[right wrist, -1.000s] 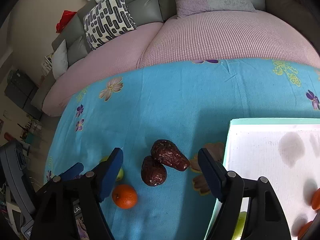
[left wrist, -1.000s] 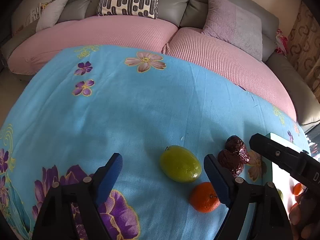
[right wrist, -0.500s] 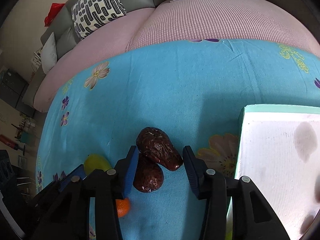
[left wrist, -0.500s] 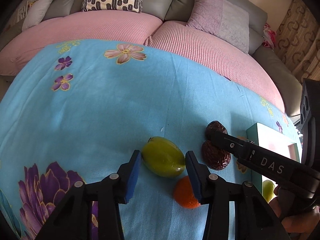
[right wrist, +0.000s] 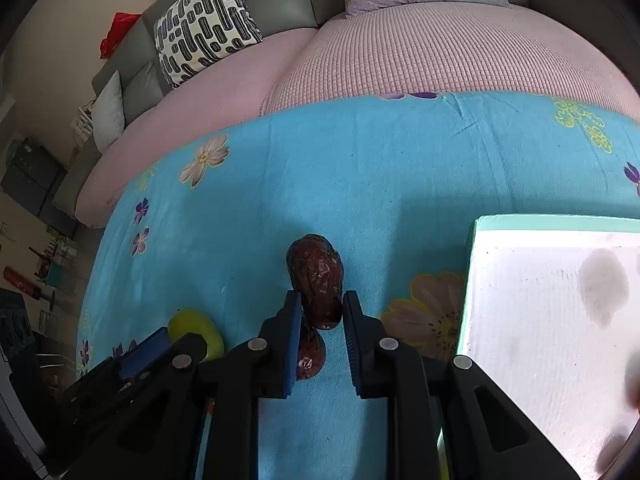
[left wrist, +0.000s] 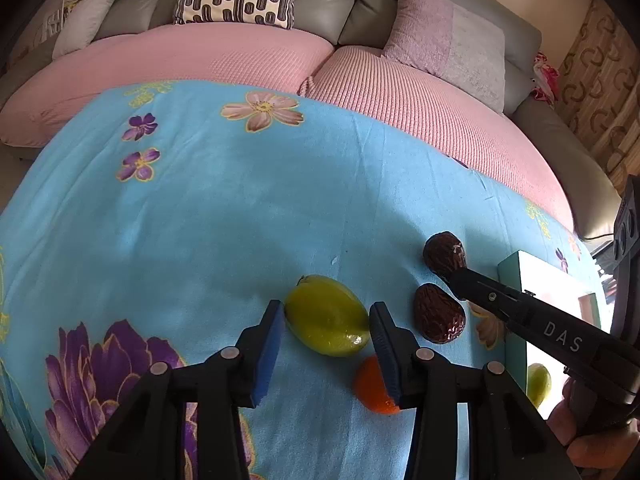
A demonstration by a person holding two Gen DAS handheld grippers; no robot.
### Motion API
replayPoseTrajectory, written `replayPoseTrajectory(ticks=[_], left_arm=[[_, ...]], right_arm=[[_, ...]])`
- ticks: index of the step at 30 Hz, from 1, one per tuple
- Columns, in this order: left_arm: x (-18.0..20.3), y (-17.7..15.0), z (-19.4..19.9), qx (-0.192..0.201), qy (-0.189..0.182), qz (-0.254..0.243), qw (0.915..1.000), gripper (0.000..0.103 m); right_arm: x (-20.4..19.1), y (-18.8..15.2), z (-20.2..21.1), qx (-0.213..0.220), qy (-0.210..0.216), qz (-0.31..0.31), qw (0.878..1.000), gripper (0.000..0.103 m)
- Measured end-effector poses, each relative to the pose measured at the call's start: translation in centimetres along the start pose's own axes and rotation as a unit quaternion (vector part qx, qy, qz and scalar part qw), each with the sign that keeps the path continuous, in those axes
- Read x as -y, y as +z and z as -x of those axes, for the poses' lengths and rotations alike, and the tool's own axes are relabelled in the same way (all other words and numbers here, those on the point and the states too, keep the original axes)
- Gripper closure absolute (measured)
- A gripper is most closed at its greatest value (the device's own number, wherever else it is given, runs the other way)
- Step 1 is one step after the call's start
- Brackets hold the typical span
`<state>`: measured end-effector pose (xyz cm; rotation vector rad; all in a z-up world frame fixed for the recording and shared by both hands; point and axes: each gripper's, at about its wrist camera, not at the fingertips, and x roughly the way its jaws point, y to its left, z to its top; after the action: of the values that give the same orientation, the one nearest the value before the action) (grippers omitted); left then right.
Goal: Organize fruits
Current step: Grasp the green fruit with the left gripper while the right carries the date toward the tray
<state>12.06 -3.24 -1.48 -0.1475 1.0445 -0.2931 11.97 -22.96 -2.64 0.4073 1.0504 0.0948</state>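
Left gripper [left wrist: 327, 322] clamped around green fruit [left wrist: 326, 315] | right gripper [right wrist: 321, 320] pinching upper date [right wrist: 316, 282], sparing lower date [right wrist: 309, 354] | tray [right wrist: 476, 280] alongside for sorting

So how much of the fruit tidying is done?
Some fruit already sits in the white tray. Now the left claw closes around the green fruit, and the right claw around one date. Left: the orange and other date.

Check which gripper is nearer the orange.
Left. The left gripper straddles the green fruit, its right jaw right above the orange. The right gripper is further off, closed around the far date, past the near date.
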Motion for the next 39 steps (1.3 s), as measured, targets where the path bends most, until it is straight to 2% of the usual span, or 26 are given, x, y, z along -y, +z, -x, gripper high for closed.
replayPoseTrajectory(ticks=[5, 10, 14, 20, 24, 27, 30, 33, 39], left_arm=[[-0.4, 0.2, 0.2, 0.006, 0.001, 0.008, 0.9999, 0.058], [-0.5, 0.2, 0.8, 0.012, 0.001, 0.013, 0.9998, 0.059], [-0.5, 0.3, 2.2, 0.032, 0.001, 0.013, 0.9994, 0.059], [-0.1, -0.2, 3.3, 0.048, 0.021, -0.002, 0.9986, 0.059], [0.0, 0.6, 2.8, 0.053, 0.032, 0.011, 0.9980, 0.059], [0.9, 1.3, 2.4, 0.054, 0.020, 0.020, 0.9981, 0.059], [2.7, 1.0, 3.0, 0.055, 0.000, 0.005, 0.9985, 0.059], [4.6, 0.1, 4.2, 0.055, -0.022, -0.011, 0.9982, 0.059], [10.2, -2.4, 5.7, 0.047, -0.055, -0.078, 0.9944, 0.059]], right_arm=[[0.3, -0.5, 1.6, 0.016, 0.004, 0.001, 1.000, 0.082], [0.6, -1.6, 4.8, 0.051, 0.012, -0.001, 0.999, 0.083], [1.3, -2.6, 6.9, 0.077, 0.020, -0.008, 0.997, 0.083], [1.9, -2.0, 8.3, 0.099, 0.032, -0.003, 0.995, 0.083], [2.6, -1.2, 8.4, 0.102, 0.048, -0.005, 0.994, 0.083], [3.1, -1.1, 9.0, 0.102, 0.046, -0.005, 0.994, 0.083], [4.1, -1.6, 10.6, 0.109, 0.036, -0.028, 0.993, 0.083], [5.0, -2.4, 13.7, 0.140, 0.018, -0.038, 0.989, 0.083], [8.4, -5.1, 20.0, 0.206, -0.029, -0.079, 0.975, 0.083]])
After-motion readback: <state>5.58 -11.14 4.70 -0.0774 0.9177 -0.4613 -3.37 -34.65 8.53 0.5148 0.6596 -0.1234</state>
